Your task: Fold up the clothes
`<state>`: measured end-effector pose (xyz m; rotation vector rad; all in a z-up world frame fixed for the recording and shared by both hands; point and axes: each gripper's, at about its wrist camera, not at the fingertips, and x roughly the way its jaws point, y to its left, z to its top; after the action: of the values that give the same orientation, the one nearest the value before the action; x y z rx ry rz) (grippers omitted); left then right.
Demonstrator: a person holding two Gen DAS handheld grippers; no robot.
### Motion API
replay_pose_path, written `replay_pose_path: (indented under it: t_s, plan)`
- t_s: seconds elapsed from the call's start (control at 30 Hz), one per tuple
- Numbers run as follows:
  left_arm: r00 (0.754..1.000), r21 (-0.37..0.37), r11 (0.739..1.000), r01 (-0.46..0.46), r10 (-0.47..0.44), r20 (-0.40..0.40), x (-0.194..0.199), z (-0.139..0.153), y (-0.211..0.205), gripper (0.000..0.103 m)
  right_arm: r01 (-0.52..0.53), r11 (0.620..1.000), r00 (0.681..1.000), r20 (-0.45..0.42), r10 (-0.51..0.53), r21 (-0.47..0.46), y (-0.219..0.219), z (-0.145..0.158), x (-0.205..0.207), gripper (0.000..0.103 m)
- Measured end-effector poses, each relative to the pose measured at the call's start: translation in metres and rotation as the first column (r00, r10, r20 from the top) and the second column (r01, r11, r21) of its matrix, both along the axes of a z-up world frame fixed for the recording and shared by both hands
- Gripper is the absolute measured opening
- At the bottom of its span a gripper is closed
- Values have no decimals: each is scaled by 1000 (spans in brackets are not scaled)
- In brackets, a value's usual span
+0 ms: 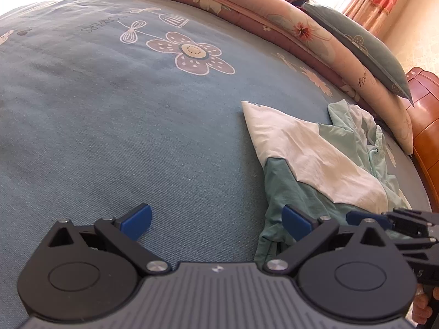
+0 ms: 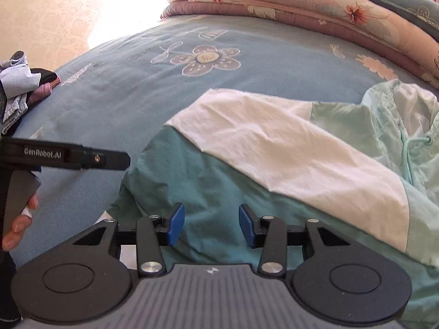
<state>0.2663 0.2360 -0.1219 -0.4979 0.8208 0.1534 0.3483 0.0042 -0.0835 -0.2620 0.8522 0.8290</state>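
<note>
Right wrist view: right gripper (image 2: 211, 224) hovers fingers spread over the teal-and-white hooded jacket (image 2: 274, 148), lying rumpled on the bed (image 2: 137, 87), left gripper (image 1: 216, 222) also spread at 9 o'clock, probably lining up a hem grab.

I read "GenRobot.AI" in pale letters along the side of my left gripper (image 2: 68, 155), seen from the right wrist. The blue bedsheet (image 1: 109, 126) carries "FLOWERS" upside down beside its printed flower, towards the bed's far edge.
</note>
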Motion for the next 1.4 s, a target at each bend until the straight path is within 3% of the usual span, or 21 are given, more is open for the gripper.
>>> replay_pose_path:
  t_s: [0.03,0.1,0.2,0.33,0.43,0.6,0.87,1.0,1.1,1.3,1.4]
  plan:
    - [1000,5,1000,13,-13,-5,0,0,-2,100,-11,1000,1000,26,10,14,8,6,6,44]
    - [999,8,999,53,-53,-9,0,3,-7,100,-33,999,997,73,30,41,25,17,20,27]
    - [991,0,991,135,-135,4,-2,8,-16,100,-61,997,996,70,57,50,57,15,45,27]
    - [970,8,970,243,-243,2,1,11,-35,100,-105,992,993,51,109,-69,99,-15,62,27]
    - [946,8,946,323,-323,-13,3,8,-51,100,-119,990,991,47,123,-79,109,-32,67,27]
    - [930,-1,930,367,-367,-5,2,7,-61,100,-80,997,997,14,80,-8,88,-13,70,27]
    - [922,14,922,387,-386,-32,4,2,-68,100,-8,999,1000,22,9,-54,33,-2,63,32]
    - [918,24,918,396,-395,-46,7,0,-73,100,10,996,999,-37,-13,-92,23,-25,64,36]
    - [917,26,917,398,-397,-47,7,-1,-73,100,27,996,998,-54,-32,-84,20,-26,64,36]
    - [917,23,918,397,-396,-43,7,-2,-72,100,47,998,999,-13,-48,-31,-3,1,46,39]
    - [918,26,918,396,-395,-45,7,-2,-73,100,74,996,997,-32,-75,-51,-13,-8,44,43]
